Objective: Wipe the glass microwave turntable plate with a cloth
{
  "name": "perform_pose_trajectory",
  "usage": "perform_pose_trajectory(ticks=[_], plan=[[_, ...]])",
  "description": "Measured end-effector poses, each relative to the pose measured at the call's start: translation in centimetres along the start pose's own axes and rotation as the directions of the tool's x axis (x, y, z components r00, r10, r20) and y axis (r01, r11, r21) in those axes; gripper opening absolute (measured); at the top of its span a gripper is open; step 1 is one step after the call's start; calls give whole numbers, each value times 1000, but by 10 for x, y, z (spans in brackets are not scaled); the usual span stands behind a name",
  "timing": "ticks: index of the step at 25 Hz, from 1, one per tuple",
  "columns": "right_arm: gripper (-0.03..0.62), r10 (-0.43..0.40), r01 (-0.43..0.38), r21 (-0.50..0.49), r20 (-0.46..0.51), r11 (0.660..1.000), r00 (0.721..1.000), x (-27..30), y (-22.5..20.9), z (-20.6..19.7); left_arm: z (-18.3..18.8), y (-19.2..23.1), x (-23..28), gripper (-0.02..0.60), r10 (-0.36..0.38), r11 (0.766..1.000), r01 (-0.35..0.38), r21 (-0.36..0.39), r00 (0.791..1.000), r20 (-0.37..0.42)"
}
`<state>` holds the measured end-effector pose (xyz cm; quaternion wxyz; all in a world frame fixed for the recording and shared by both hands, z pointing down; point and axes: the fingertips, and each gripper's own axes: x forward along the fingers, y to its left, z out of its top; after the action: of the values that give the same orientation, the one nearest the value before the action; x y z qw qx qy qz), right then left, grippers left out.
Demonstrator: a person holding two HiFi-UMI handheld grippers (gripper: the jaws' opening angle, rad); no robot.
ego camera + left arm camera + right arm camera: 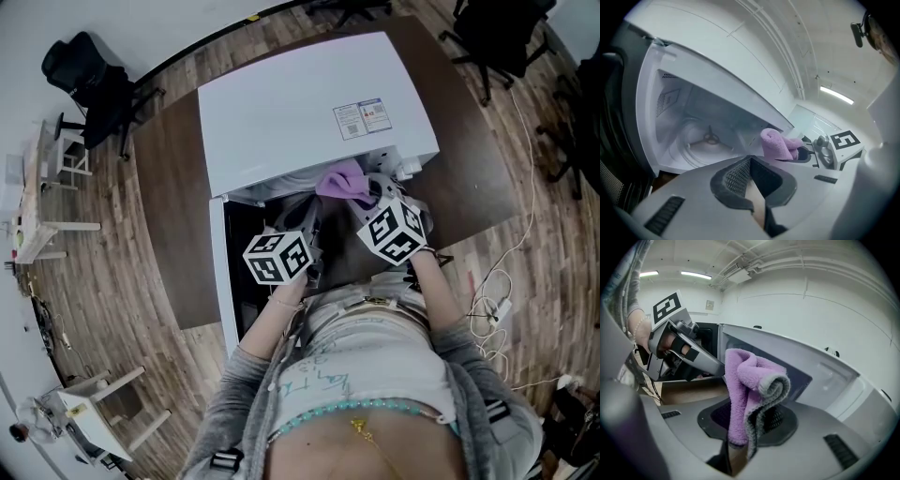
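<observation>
A white microwave [314, 108] stands with its cavity [693, 126] facing me. On the cavity floor I see the turntable ring and its three-armed hub [711, 138]. Whether a glass plate lies over them I cannot tell. My left gripper [751, 161] hangs in front of the opening, jaws shut with nothing between the pads. To its right my right gripper [754, 416] is shut on a folded purple cloth [750, 385], which stands up from the jaws at the cavity mouth [345, 181]. Both marker cubes [278, 256] show in the head view.
The microwave sits on a dark table [169, 178]. Its door [230, 281] hangs open at my left. Black office chairs [89, 80] stand beyond the table, white furniture [94, 403] at the left. Cables [497, 295] lie on the wood floor at the right.
</observation>
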<state>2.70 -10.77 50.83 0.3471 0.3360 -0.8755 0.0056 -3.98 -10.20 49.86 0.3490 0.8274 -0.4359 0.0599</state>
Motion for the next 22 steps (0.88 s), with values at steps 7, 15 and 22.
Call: perform_pose_trajectory(ticks=[7, 15, 22], plan=[[112, 11, -11, 2, 43, 1000, 999, -10, 6, 22, 21, -13, -7, 11, -34, 998, 31, 60, 999, 35], [112, 19, -40, 131, 161, 991, 987, -32, 4, 50, 44, -24, -23, 11, -44, 991, 30, 128, 993, 108], [111, 4, -62, 202, 274, 977, 962, -51, -3, 79, 69, -38, -34, 11, -42, 981, 6, 193, 982, 185]])
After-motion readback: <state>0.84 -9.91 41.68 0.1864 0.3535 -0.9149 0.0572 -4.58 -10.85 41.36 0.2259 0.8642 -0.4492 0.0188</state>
